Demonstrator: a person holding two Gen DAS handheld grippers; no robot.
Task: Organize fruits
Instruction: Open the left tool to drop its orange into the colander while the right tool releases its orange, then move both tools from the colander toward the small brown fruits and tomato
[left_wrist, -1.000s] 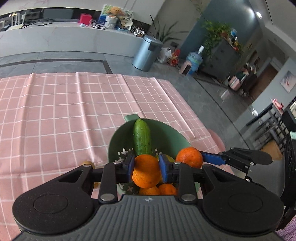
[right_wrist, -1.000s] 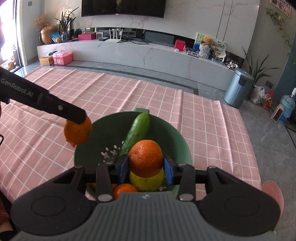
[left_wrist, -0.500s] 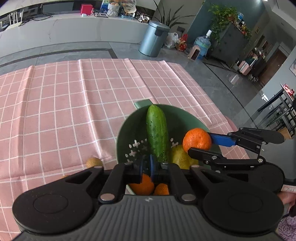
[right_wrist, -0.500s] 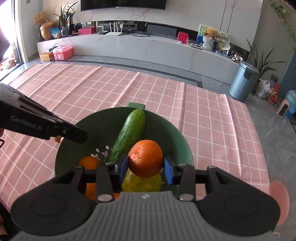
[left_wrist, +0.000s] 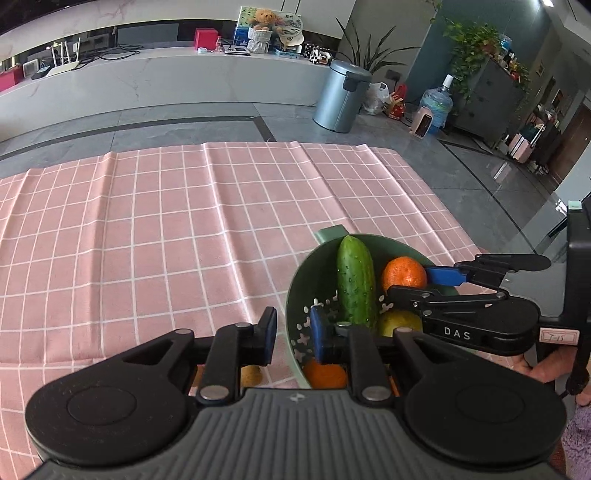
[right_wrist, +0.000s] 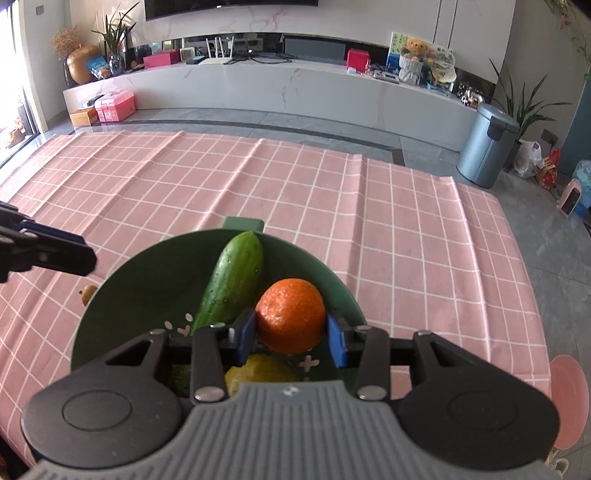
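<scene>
Left gripper (left_wrist: 291, 334), emptied, fingers opening beside bowl (left_wrist: 295, 295); right gripper (right_wrist: 291, 338) clamps orange (right_wrist: 290, 315) over cucumber (right_wrist: 232, 282)

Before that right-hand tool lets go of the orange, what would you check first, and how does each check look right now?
1. Right tool grips the round orange: ok, blue pads on both sides.
2. Orange is over the green plastic colander bowl: ok.
3. Landing spot free: not ok, a yellow lemon lies right below and a long green cucumber beside it.
4. Left tool out of the way: ok, empty, jaws opening, at the bowl's rim.
5. Small brown fruit on the pink checked cloth still to collect: ok.
</scene>
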